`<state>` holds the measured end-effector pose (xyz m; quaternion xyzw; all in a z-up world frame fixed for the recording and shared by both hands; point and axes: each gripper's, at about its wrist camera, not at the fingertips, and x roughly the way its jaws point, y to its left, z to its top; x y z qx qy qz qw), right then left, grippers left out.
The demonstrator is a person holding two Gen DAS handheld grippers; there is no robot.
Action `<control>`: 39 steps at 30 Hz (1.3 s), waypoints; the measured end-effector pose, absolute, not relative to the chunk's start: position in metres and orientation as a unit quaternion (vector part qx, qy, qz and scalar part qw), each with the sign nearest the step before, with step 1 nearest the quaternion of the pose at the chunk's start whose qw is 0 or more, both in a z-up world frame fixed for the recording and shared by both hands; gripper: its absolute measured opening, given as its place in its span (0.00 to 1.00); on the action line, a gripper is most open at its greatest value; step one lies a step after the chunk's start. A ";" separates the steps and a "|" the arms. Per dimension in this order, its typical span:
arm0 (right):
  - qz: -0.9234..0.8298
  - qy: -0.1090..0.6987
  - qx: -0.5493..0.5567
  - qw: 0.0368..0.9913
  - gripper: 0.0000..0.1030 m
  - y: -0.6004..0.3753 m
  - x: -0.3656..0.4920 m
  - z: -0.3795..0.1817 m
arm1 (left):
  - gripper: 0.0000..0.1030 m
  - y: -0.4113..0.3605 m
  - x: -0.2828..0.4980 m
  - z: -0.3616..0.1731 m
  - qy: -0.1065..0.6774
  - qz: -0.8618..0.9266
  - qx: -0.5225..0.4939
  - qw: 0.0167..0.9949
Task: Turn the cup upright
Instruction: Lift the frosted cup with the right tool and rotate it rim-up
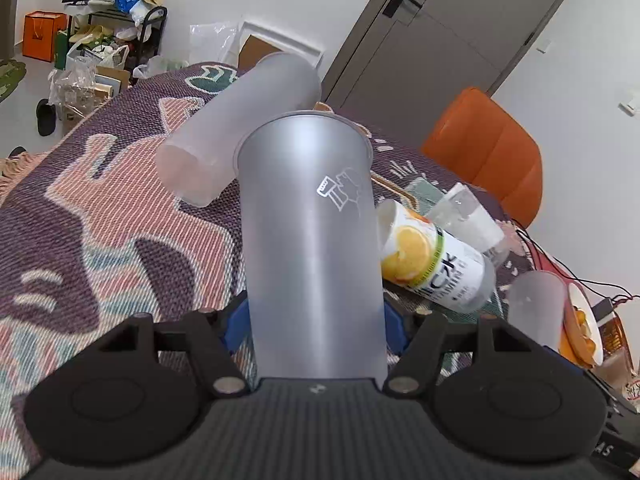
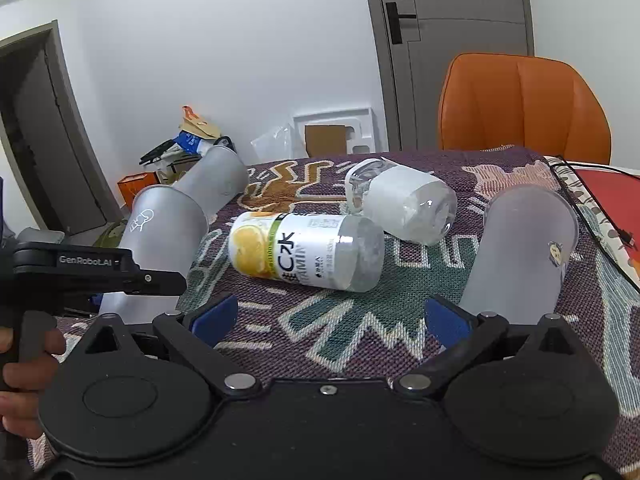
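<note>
My left gripper (image 1: 314, 320) is shut on a frosted grey cup (image 1: 310, 232) with a white printed logo, gripped near its base. The cup stands tilted, rim away from me, above the patterned cloth. In the right wrist view the same cup (image 2: 160, 232) shows at the left, held by the left gripper (image 2: 132, 276). My right gripper (image 2: 328, 316) is open and empty, low over the cloth. A second frosted cup (image 1: 236, 128) lies on its side behind the held one. A third frosted cup (image 2: 524, 248) lies on its side by my right finger.
A lemon-label bottle (image 2: 304, 252) and a white-label clear bottle (image 2: 400, 204) lie on the patterned tablecloth (image 2: 360, 320). An orange chair (image 2: 524, 104) stands behind the table. A bowl of orange food (image 1: 584, 320) sits at the table's right edge. Floor clutter (image 1: 96, 40) lies beyond.
</note>
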<state>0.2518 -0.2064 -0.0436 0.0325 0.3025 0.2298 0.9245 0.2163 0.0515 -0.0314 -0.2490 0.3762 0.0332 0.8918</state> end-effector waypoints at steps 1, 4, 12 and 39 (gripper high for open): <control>0.231 0.301 0.033 0.925 0.99 -0.207 0.248 -0.043 | 0.63 0.051 0.213 -0.029 0.375 0.032 -0.249 0.893; 0.233 0.297 0.034 0.925 0.99 -0.208 0.237 -0.041 | 0.63 0.049 0.199 -0.023 0.368 0.027 -0.249 0.896; 0.236 0.293 0.038 0.926 0.99 -0.220 0.202 -0.040 | 0.63 0.035 0.160 -0.013 0.355 0.013 -0.247 0.902; 0.250 0.323 0.074 0.910 1.00 -0.263 0.132 -0.063 | 0.63 0.000 0.082 -0.043 0.391 -0.014 -0.256 0.884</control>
